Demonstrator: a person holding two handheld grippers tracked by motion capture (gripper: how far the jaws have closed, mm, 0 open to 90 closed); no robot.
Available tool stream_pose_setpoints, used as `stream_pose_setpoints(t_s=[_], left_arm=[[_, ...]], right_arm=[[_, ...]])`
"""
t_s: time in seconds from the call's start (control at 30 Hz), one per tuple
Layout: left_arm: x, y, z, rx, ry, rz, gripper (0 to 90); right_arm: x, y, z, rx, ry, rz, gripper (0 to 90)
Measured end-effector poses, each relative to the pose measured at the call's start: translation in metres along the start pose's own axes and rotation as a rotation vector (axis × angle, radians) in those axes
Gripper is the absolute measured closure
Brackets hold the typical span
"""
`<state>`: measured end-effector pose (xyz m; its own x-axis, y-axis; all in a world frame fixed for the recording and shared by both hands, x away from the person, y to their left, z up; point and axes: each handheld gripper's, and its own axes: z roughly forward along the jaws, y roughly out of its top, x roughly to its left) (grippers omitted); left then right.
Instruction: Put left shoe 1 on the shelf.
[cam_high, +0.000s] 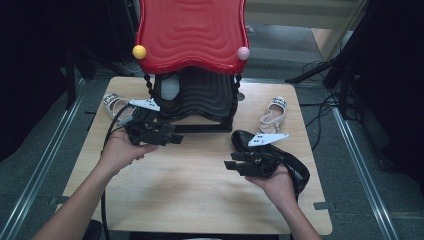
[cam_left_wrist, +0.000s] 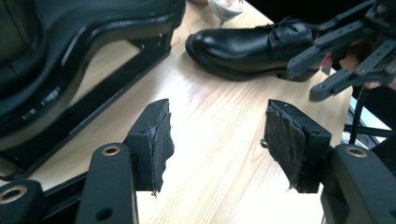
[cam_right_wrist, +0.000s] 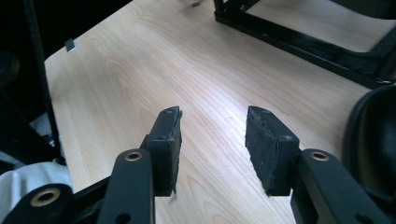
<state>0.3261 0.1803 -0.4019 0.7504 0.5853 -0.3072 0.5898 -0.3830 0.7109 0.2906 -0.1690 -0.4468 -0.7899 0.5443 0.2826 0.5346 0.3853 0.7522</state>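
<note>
Biggest thing here is the red and black shoe rack (cam_high: 192, 35) parked at the far edge of the wooden table (cam_high: 200, 190), lower tier facing the person, so I'd guess shoes are meant to go in there. The black dress shoe (cam_left_wrist: 252, 44) lies on its sole just in front of the rack's right foot, right by the right gripper (cam_high: 232, 161), probably next in line. A pale sandal (cam_high: 274, 112) waits farther back on the right. The left gripper (cam_left_wrist: 217, 140) hovers with its jaws spread wide, nothing between them; the right one's jaws are also apart and empty.
</note>
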Motion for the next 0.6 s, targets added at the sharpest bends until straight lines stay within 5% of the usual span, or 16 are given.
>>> stream_pose_setpoints(t_s=[0.6], left_arm=[[-0.002,-0.045,0.02,0.007,-0.009,0.016,42.7]], right_arm=[[-0.014,-0.018,-0.02,-0.013,-0.024,0.047,58.0]])
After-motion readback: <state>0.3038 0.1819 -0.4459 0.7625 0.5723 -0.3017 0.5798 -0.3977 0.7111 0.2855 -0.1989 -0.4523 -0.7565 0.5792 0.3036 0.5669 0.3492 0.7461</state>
